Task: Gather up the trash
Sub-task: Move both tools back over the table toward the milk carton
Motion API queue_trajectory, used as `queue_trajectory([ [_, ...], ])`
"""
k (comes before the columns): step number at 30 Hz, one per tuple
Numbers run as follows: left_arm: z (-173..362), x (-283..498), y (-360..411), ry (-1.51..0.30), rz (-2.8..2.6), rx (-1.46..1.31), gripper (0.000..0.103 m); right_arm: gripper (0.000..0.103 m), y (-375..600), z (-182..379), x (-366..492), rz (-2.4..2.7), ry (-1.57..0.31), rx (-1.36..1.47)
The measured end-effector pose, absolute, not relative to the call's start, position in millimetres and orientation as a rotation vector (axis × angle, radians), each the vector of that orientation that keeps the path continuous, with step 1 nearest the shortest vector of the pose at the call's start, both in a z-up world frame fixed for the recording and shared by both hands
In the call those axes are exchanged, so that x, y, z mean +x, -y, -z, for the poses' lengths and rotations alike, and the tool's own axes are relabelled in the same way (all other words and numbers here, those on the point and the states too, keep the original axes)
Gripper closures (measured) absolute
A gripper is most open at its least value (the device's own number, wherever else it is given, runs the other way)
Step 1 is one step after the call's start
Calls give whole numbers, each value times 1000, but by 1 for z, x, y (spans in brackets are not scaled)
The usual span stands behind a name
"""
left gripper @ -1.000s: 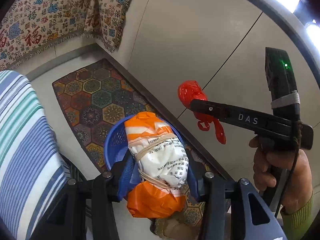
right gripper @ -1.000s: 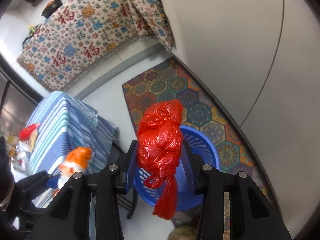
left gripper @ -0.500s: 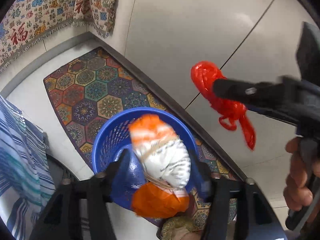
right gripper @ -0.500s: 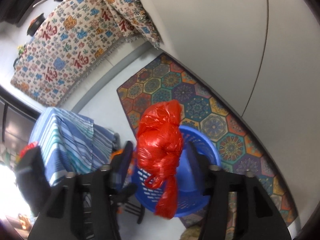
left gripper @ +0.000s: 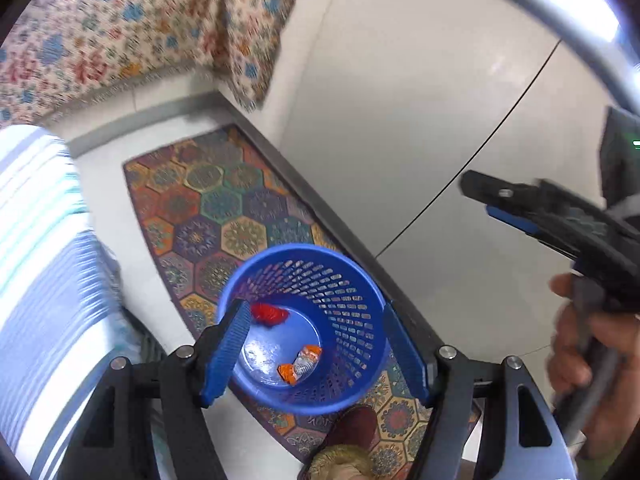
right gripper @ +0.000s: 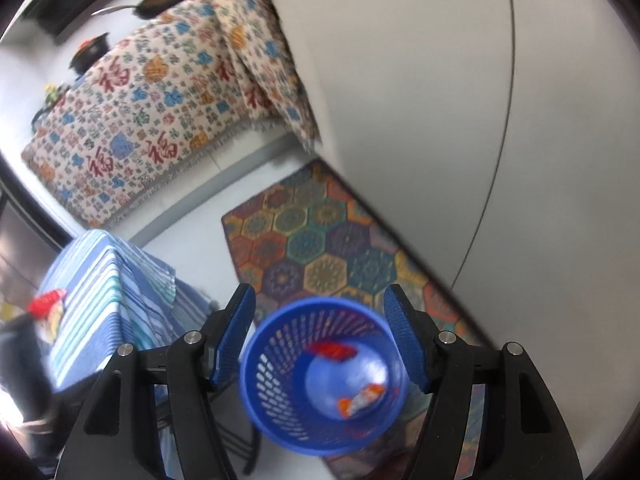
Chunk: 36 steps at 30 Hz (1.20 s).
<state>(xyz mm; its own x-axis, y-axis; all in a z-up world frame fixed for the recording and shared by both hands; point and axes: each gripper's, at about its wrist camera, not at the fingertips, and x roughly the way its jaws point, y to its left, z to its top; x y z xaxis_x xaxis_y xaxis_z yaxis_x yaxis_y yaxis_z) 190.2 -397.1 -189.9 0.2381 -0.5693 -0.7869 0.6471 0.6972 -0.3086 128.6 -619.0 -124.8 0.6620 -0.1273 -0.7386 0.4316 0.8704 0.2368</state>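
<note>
The patterned cloth (right gripper: 152,120) at the top left carries red 福 characters. Below you the blue basket (left gripper: 360,280) stands on the near end of the hexagon rug (left gripper: 224,208), beside the striped cloth (right gripper: 100,292). Your left gripper (left gripper: 316,352) and right gripper (right gripper: 320,340) both hang over it spread wide, grasping nothing. The red bag (left gripper: 269,313) and the orange-and-white packet (left gripper: 302,364) you held a second ago now lie on the basket's floor
</note>
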Motion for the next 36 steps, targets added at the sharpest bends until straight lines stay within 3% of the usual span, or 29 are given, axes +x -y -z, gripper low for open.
queue_trajectory([
  [6,137,134,315,-948,775,46,31,32,568,89,121,261,-708,282],
  [13,132,91,199,-945,619,65,30,30,463,65,118,23,-667,175],
  [23,154,89,46,-943,312,88,30,30,281,110,122,-358,-831,-32],
  [29,167,102,5,-946,226,106,30,30,237,140,126,-403,-893,-116],
  [36,174,113,-3,-923,236,117,25,25,233,127,136,-429,-812,-131],
])
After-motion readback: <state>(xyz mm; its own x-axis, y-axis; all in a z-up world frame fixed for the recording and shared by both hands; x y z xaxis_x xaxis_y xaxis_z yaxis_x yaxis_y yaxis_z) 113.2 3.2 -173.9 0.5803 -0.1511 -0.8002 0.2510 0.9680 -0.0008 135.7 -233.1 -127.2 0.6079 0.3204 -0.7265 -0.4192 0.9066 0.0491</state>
